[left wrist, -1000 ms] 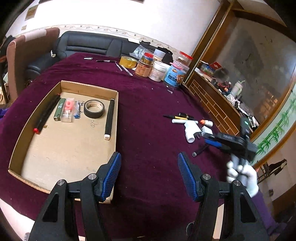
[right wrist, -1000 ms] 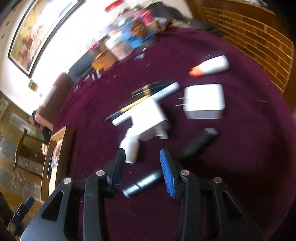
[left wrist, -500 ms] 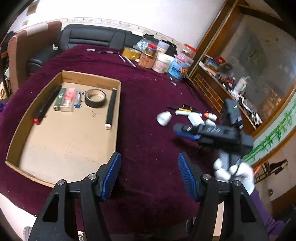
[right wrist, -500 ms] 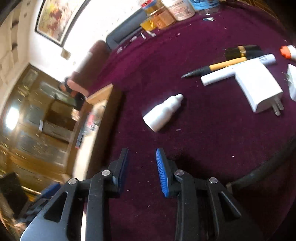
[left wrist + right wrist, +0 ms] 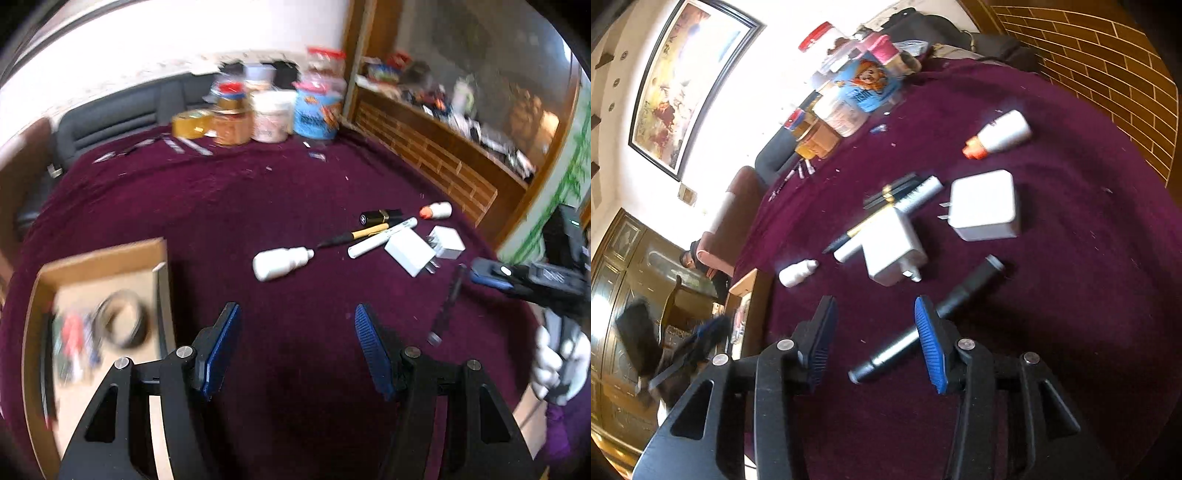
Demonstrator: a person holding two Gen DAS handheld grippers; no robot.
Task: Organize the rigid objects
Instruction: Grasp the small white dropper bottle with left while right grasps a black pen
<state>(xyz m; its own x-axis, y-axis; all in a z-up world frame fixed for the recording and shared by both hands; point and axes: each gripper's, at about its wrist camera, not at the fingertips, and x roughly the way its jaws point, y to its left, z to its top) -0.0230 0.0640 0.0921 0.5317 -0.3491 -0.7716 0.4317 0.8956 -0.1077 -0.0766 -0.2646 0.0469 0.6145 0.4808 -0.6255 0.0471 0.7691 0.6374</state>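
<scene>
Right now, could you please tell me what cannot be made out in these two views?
- Box contents, left wrist view: motion blur smears everything beside the tape roll.
- Black pen, right wrist view: the right gripper's finger crosses its middle.
- Jar labels, left wrist view: blurred, unreadable.

A home living room. A sofa sits behind the cloth-covered table. A framed painting hangs on the wall.
</scene>
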